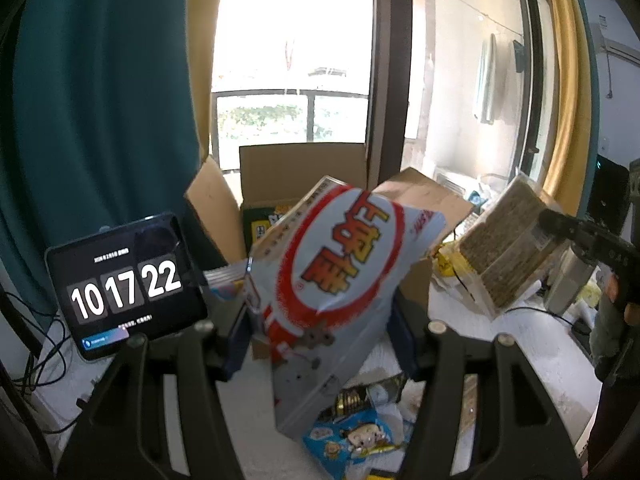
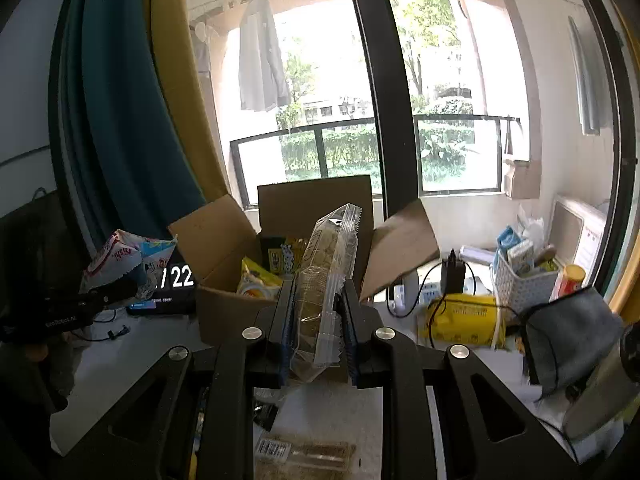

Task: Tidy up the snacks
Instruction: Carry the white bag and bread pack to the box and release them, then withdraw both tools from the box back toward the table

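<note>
My left gripper [image 1: 320, 344] is shut on a white and red snack bag [image 1: 336, 264] and holds it above the table, in front of the open cardboard box [image 1: 304, 168]. My right gripper [image 2: 318, 336] is shut on a clear pack of brown crackers [image 2: 326, 280], upright, just before the box [image 2: 224, 240], which holds yellow snack packs [image 2: 256, 280]. The cracker pack also shows at the right in the left wrist view [image 1: 504, 248]. The snack bag shows at the left in the right wrist view [image 2: 120, 260].
A tablet clock [image 1: 128, 284] stands left of the box. Loose snack packs [image 1: 356, 436] lie on the white table below my left gripper. Another cracker pack [image 2: 304, 456] lies below my right gripper. A yellow pack [image 2: 460, 320], a white basket [image 2: 524, 284] and a grey cloth [image 2: 572, 336] are at the right.
</note>
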`<move>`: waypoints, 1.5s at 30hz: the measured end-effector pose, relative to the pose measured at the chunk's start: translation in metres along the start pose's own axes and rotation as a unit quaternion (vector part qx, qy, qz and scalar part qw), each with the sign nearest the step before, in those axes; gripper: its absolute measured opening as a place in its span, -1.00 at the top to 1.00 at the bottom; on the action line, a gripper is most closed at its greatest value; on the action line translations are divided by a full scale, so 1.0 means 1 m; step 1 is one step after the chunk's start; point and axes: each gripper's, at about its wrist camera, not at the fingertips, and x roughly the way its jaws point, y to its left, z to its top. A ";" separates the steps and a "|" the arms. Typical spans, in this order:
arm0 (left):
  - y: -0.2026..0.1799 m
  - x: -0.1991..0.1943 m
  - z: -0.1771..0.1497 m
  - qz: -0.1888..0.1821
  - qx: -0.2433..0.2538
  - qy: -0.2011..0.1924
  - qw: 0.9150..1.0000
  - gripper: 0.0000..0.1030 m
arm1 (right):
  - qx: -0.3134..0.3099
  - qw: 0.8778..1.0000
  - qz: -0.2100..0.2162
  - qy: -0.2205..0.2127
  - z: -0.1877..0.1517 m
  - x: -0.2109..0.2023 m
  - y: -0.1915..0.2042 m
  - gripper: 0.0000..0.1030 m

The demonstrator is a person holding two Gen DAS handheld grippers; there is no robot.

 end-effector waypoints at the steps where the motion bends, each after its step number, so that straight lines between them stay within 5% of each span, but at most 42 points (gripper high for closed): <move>1: -0.001 0.002 0.003 0.000 0.000 -0.003 1.000 -0.16 | -0.002 1.000 0.000 -0.002 0.002 0.001 0.000 0.56; 23: 0.004 0.073 0.062 -0.007 0.014 -0.054 0.998 -0.16 | -0.016 0.999 -0.031 -0.031 0.050 0.051 -0.014 0.56; 29: 0.016 0.120 0.073 -0.027 -0.014 -0.032 0.999 -0.16 | -0.030 0.998 -0.031 -0.037 0.066 0.087 -0.008 0.56; 41: 0.027 0.204 0.097 0.008 -0.026 -0.004 1.000 -0.28 | -0.026 0.999 -0.023 -0.003 0.078 0.205 -0.018 0.55; 42: 0.027 0.210 0.097 0.012 -0.027 0.001 1.000 -0.41 | -0.027 0.999 -0.025 0.007 0.076 0.220 -0.020 0.54; 45: 0.028 0.224 0.097 0.028 -0.032 0.009 0.999 -0.73 | -0.013 0.997 -0.047 0.053 0.074 0.260 -0.034 0.02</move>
